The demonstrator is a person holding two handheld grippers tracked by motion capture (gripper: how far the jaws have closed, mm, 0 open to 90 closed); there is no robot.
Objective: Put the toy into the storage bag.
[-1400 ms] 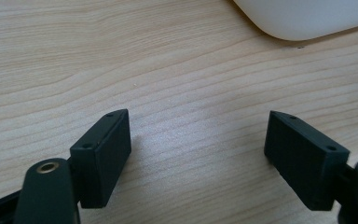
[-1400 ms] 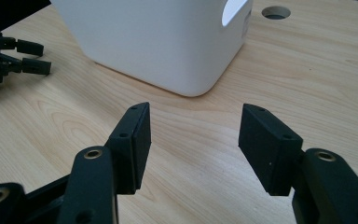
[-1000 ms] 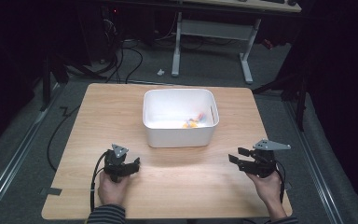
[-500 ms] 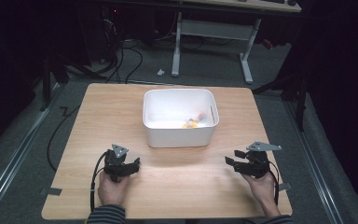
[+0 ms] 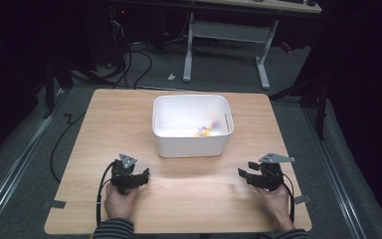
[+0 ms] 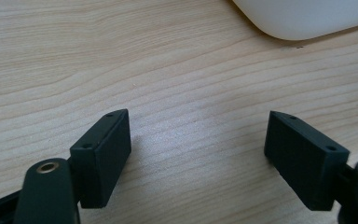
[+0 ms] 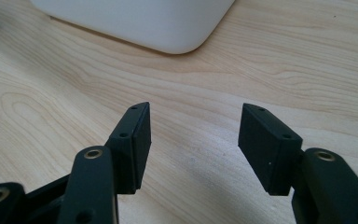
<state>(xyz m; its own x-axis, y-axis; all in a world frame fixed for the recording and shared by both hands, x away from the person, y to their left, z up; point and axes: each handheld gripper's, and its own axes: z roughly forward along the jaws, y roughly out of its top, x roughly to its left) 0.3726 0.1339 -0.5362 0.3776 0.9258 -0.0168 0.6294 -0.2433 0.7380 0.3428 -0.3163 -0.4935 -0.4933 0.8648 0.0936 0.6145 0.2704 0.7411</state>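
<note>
From the high view, you had the left tool (image 5: 140, 175) and right tool (image 5: 246, 174) resting low on the wooden counter (image 5: 104, 129), one near each front corner, with the white bin (image 5: 191, 144) sitting between and beyond them, a few small colourful bits inside.

Left gripper view: your jaws were spread wide with nothing between them, just bare wood, and the bin's corner (image 6: 303, 18) up top.

Right gripper view: same deal, jaws apart and holding nothing, bin (image 7: 140, 21) just ahead.
</note>
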